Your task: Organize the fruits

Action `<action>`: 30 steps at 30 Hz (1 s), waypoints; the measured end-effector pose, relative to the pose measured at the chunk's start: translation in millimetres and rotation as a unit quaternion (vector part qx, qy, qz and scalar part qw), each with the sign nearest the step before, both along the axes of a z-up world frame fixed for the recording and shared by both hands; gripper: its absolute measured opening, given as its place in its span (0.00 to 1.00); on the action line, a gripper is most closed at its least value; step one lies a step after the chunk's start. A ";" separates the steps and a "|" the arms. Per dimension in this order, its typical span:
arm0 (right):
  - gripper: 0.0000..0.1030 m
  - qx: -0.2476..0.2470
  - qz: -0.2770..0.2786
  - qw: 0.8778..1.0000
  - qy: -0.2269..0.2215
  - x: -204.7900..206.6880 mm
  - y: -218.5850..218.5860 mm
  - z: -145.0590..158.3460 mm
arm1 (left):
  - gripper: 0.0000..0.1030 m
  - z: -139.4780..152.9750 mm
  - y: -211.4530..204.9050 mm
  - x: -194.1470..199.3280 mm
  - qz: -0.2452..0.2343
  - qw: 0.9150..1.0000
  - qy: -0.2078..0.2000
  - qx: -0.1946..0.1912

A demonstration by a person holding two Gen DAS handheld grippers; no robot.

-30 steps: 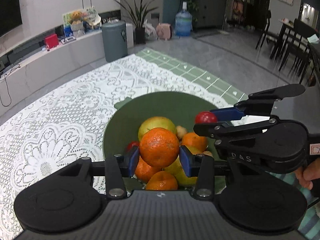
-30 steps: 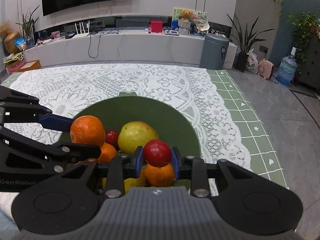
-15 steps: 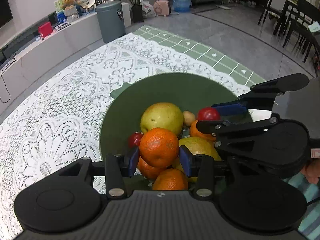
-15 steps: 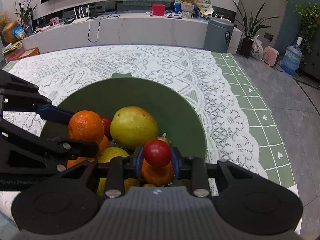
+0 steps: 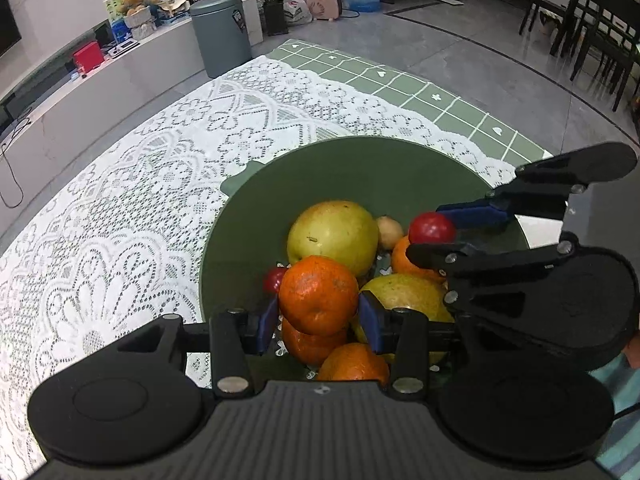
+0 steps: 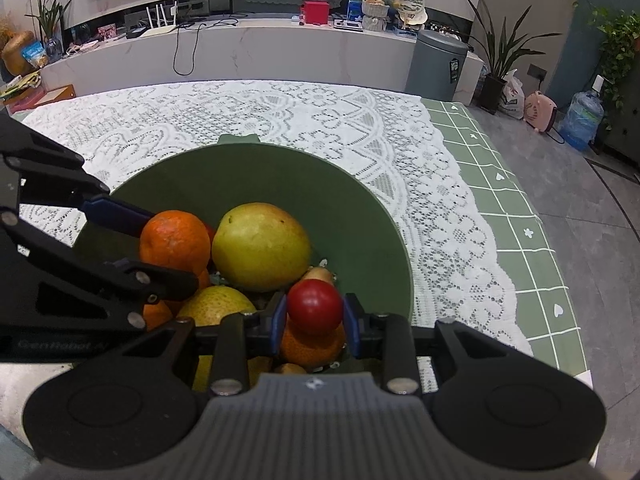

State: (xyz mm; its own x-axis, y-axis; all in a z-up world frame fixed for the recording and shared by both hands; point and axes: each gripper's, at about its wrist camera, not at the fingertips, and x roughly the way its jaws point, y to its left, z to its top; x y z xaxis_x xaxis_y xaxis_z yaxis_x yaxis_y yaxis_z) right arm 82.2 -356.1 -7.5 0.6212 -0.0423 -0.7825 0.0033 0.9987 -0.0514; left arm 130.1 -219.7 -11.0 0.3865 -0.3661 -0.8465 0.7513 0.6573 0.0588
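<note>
Orange mandarin [image 5: 318, 294] clamped in left tool [image 5: 319, 316], over green bowl [image 5: 360, 168]

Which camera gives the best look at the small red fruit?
The right wrist view: the small red fruit sits close and central between the right gripper's fingers. The left wrist view shows it smaller, off to the side.

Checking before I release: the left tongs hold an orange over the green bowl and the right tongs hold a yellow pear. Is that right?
Not quite. The left tongs do hold an orange over the green bowl, but the right tongs hold a small red fruit, not a yellow pear. The right wrist view shows it between the blue pads; the pears lie in the bowl.
</note>
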 end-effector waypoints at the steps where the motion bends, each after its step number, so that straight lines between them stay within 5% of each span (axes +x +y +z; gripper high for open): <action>1: 0.27 0.001 0.000 1.000 -0.001 -0.1 -0.1 0.1 | 0.48 -0.1 0.3 0.3 0.002 1.000 0.001 -0.002; 5: 0.30 0.015 -0.001 1.000 -0.007 -1.1 -2.4 1.6 | 0.49 2.1 -0.5 1.0 0.007 1.000 -0.005 -0.004; 15: 0.57 0.056 -0.024 0.997 -0.055 -10.8 -14.5 13.8 | 0.53 25.8 7.6 -4.0 0.030 0.998 -0.050 -0.038; 23: 0.80 0.111 -0.029 0.984 -0.134 -27.4 -23.1 30.3 | 0.57 52.7 32.6 -10.8 0.078 0.989 -0.069 -0.101; 30: 0.90 0.083 -0.012 0.975 -0.205 -47.2 -3.7 43.9 | 0.63 73.1 67.2 -29.0 0.114 0.978 -0.117 -0.129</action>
